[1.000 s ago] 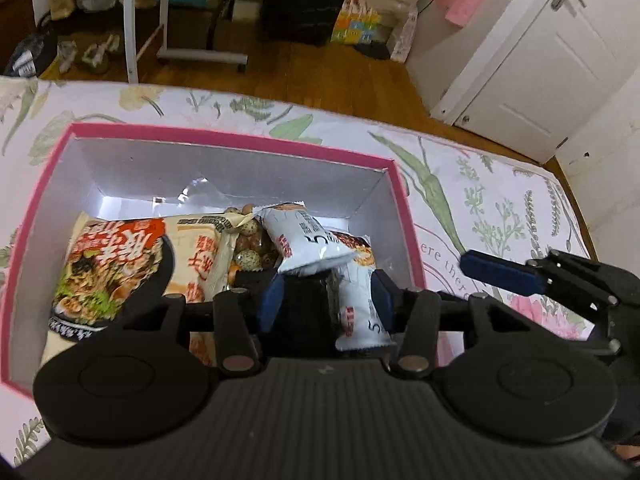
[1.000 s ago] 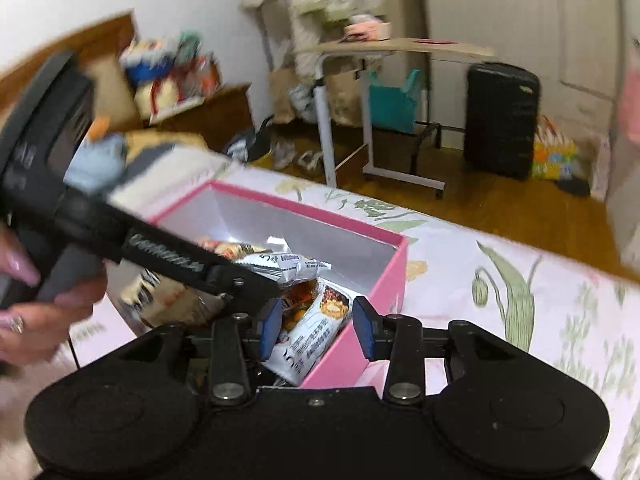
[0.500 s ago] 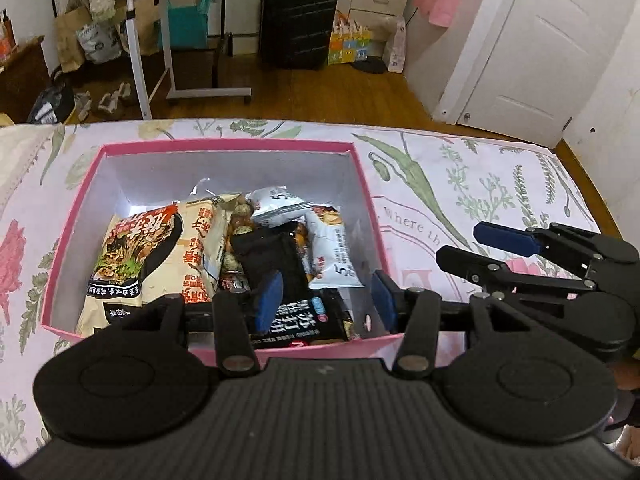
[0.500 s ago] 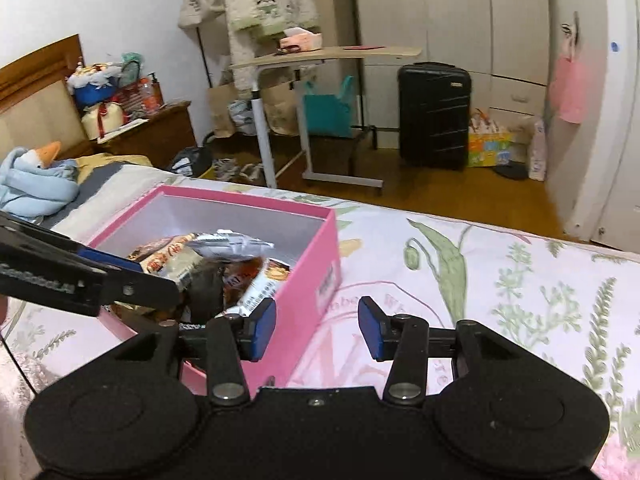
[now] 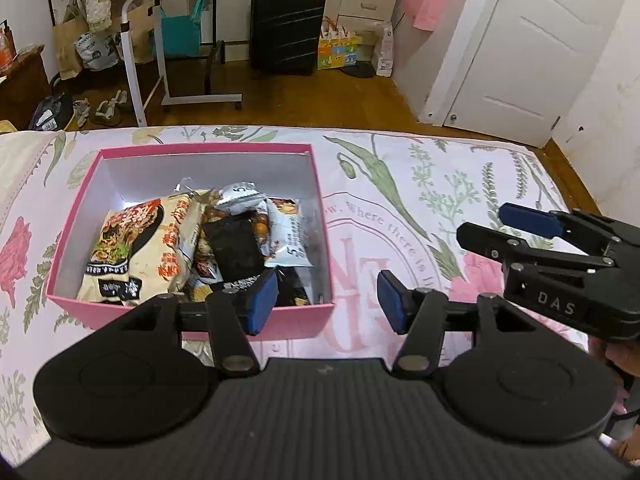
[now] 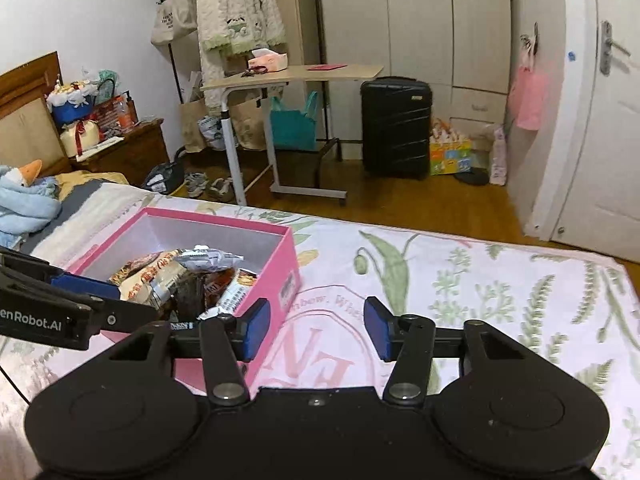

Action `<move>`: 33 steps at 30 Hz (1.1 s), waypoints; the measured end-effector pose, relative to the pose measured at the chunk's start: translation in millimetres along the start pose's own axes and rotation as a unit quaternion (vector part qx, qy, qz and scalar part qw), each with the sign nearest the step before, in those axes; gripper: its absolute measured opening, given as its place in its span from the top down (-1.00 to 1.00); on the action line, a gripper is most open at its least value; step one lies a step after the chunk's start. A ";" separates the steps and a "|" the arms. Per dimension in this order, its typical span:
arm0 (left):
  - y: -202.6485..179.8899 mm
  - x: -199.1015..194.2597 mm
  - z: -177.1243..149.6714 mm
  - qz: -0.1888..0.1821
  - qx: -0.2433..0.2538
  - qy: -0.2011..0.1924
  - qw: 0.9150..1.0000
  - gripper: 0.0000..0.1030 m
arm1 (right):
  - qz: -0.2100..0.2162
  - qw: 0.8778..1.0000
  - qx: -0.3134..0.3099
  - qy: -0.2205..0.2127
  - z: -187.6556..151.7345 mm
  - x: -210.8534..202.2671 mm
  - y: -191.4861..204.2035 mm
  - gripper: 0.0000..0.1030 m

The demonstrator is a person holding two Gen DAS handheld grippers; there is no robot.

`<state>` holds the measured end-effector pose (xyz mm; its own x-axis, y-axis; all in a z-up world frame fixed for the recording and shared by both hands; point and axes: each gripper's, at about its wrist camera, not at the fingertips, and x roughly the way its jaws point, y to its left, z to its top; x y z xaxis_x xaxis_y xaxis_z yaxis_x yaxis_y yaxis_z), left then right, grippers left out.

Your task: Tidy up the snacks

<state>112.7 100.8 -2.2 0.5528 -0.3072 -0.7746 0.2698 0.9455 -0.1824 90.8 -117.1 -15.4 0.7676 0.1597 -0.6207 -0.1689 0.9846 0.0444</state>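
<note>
Pink box (image 5: 120, 312) holds snack packets (image 5: 136, 248) — both hand-held grippers opening, empty.

A rectangular cardboard box (image 5: 316, 184), pink outside and pale grey-white inside, is seen near the left edge of a bedspread (image 5: 420, 184) patterned with green leaves and pink flowers on white. Inside the box, a cream noodle packet (image 5: 132, 248) printed in red and black, a white sachet (image 5: 290, 240) and a black packet (image 5: 236, 248) are shown. Blue pads are carried by the black left gripper (image 5: 327, 300) and the black right gripper (image 6: 316, 330).
</note>
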 end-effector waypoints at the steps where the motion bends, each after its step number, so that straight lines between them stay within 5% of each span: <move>1: -2.3 -3.2 -1.4 -0.001 0.000 -0.002 1.000 -0.10 | -0.002 1.000 -0.004 -0.003 -1.2 -6.1 0.0 -0.21; 10: -26.4 -27.1 -17.9 0.011 -0.005 -0.009 1.000 -0.27 | -0.014 1.000 0.004 -0.014 -15.4 -50.0 -8.9 -0.32; 22: -55.1 -39.6 -46.5 0.028 0.010 -0.044 0.999 -0.83 | -0.079 0.997 0.014 0.007 -42.8 -66.1 -24.1 -0.73; 33: -62.5 -29.7 -61.3 0.052 0.012 -0.053 0.997 -0.85 | -0.131 0.990 0.039 0.035 -58.1 -67.4 -32.8 -0.89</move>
<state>31.1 57.4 -4.9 0.6589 -0.2181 -0.7199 0.2248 0.9704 -0.0883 8.7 -164.3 -20.5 0.7335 -0.1041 -0.6717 0.0799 0.9946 -0.0668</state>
